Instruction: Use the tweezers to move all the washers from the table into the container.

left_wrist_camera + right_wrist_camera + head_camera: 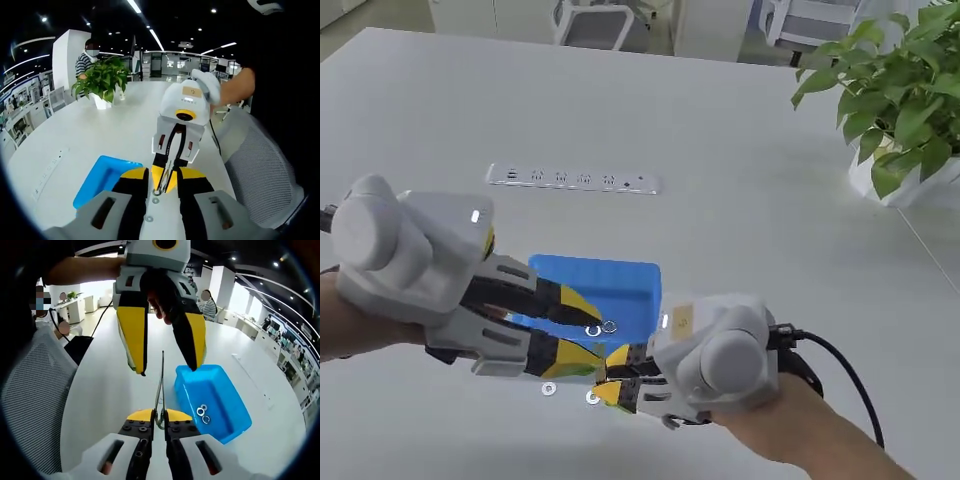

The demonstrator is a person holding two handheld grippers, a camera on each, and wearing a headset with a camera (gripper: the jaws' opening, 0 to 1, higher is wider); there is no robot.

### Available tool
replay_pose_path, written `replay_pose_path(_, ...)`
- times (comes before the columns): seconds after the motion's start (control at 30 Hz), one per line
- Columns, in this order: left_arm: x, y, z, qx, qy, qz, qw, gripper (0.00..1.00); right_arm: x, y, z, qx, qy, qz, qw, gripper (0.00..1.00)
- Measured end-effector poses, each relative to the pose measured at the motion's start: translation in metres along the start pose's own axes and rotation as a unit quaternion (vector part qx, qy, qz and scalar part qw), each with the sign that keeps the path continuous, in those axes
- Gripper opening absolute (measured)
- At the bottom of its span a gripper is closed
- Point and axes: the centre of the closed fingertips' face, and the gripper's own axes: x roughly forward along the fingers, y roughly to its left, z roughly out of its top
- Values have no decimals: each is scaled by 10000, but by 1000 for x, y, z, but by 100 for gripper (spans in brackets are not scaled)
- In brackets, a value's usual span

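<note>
The right gripper (159,426) was clamped on the tweezers (161,380). The left gripper (167,369) stood with jaws apart, flanking their tip. Two washers (549,388) lay on the table (720,150), six o'clock of the container (630,275). A knock from the left jaws could probably twist the tweezers askew.

One blue container (620,283), two washers (549,388) (592,397) outside it, one tweezers (161,385), one plant (900,90)
</note>
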Motion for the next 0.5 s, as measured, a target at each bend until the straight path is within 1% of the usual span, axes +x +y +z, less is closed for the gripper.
replay_pose_path(0.2, -13, 2, -9, -156, -5, 195, 9997, 31, -5, -7, 9, 11, -34, 5, 10000, 9)
replay_pose_path(0.27, -16, 3, -10, -256, -35, 270, 9993, 36, -6, -10, 13, 15, -59, -7, 10000, 9)
replay_pose_path(0.33, -21, 2, -12, -284, -81, 325, 9990, 38, -8, -13, 15, 17, -74, -8, 10000, 9)
replay_pose_path(0.4, -25, 3, -14, -375, -102, 402, 9984, 40, -9, -18, 18, 13, -98, -30, 9999, 9)
replay_pose_path(0.5, -32, 2, -14, -403, -204, 526, 9976, 46, -11, -23, 22, 2, -122, -38, 9999, 9)
